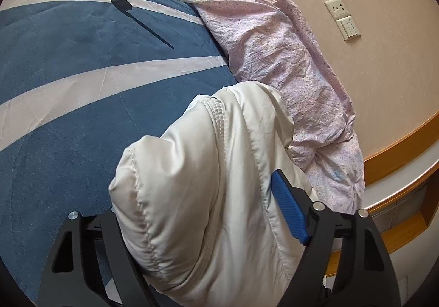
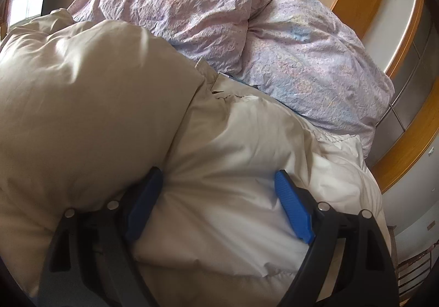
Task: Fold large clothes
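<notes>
A puffy cream quilted jacket (image 1: 208, 183) lies bunched on the blue-and-white bed cover (image 1: 68, 65) beside a crinkled lilac duvet (image 2: 219, 19) (far right), with the left gripper (image 1: 203, 213) and right gripper (image 2: 216, 205) both clamped around thick padded folds.

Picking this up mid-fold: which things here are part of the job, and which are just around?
In the job:
- white puffer jacket
- left gripper, jacket between its fingers
- right gripper, likewise

Just around:
- pink floral duvet
- blue bedspread
- wall socket
</notes>
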Motion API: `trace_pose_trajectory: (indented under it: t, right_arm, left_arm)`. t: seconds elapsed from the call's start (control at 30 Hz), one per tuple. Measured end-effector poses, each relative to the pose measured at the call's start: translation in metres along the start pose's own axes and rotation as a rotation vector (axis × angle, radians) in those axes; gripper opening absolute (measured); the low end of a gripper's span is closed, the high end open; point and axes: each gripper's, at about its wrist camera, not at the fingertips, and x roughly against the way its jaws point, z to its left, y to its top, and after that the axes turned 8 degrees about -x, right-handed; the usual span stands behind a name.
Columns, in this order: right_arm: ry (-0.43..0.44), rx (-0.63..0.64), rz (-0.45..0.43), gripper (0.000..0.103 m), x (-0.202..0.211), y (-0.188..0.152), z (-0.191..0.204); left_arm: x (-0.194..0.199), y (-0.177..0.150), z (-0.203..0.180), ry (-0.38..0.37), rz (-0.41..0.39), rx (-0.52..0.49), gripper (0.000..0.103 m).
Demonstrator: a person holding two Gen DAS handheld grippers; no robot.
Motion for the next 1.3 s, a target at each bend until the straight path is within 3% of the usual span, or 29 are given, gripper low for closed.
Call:
trace_pose_trajectory:
  t: [0.2,0.33,0.63,0.8,1.07,1.3]
  right_arm:
    - [-0.010,0.007,-0.006,0.084,-0.001,-0.002,0.004]
    - [-0.012,0.008,-0.007,0.084,-0.002,-0.002,0.003]
    - [-0.016,0.015,-0.006,0.084,-0.003,0.000,0.002]
    - [0.031,0.061,-0.004,0.084,0.000,0.008,-0.012]
    - [0.063,-0.033,-0.171,0.090,0.057,0.011,-0.107]
    - [0.002,-0.289,-0.114,0.093,0.053,-0.007,-0.229]
  left_arm:
    - [0.010,0.000,-0.018,-0.029,-0.044,-0.073,0.054]
    - [0.022,0.001,-0.039,-0.087,-0.077,-0.135,0.043]
    - [0.054,-0.007,-0.108,-0.294,-0.151,-0.325,0.040]
    - [0.061,-0.015,-0.147,-0.363,-0.169,-0.416,0.040]
    - [0.072,-0.047,-0.210,-0.451,-0.194,-0.579,0.040]
    - [0.064,-0.099,-0.270,-0.543,-0.160,-0.743,0.040]
